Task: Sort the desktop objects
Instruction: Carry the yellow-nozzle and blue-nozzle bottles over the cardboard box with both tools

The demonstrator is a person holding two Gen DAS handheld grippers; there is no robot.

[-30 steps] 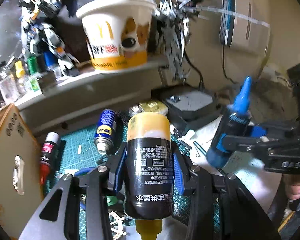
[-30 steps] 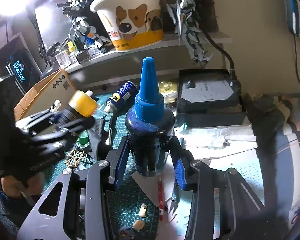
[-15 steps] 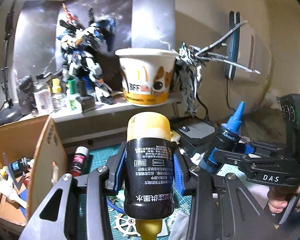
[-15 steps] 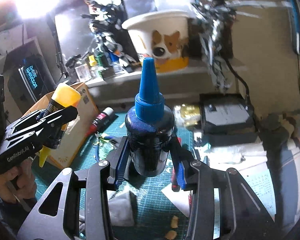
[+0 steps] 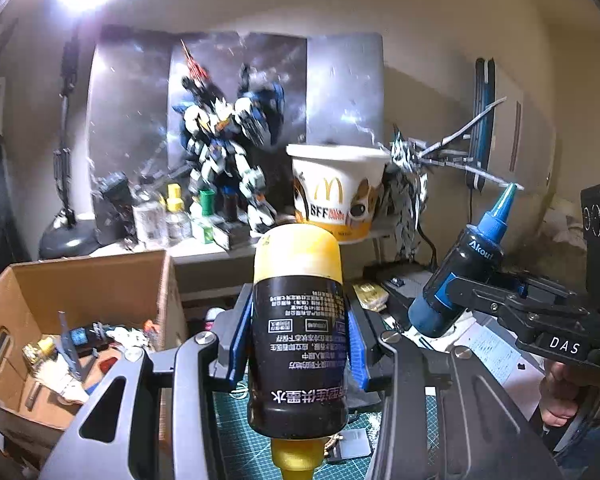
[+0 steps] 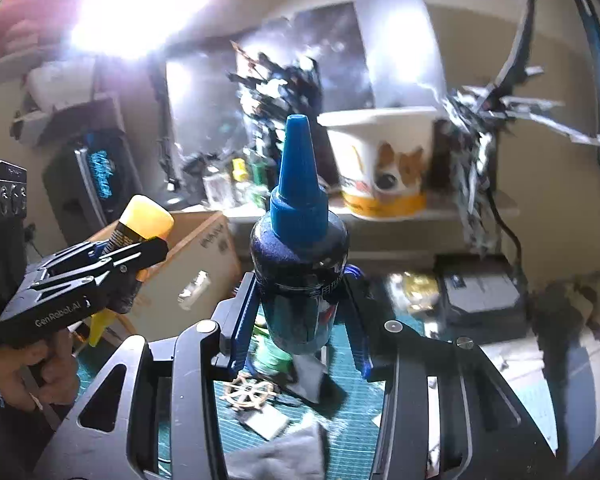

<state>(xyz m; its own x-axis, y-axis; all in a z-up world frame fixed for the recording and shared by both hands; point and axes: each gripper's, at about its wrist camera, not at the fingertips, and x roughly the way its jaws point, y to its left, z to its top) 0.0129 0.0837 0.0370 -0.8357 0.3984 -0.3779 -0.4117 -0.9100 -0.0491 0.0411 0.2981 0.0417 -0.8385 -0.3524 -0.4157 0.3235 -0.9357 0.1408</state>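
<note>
Progress: partway | yellow bottle being gripped by left gripper, blue bottle by right gripper, both off the mat | box being filled; clutter being left.

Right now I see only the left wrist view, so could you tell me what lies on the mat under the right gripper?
Observer: A small wooden ship's wheel lies on the green mat, just below the right gripper.
Operator: Thank you. Is the blue-capped bottle centred in its jaws?
Observer: Yes. The blue-capped bottle sits midway between the two pads, which press on either side of its dark body.
Operator: Is anything nearer that camera?
Observer: A grey cloth lies on the mat at the bottom of the view.
</note>
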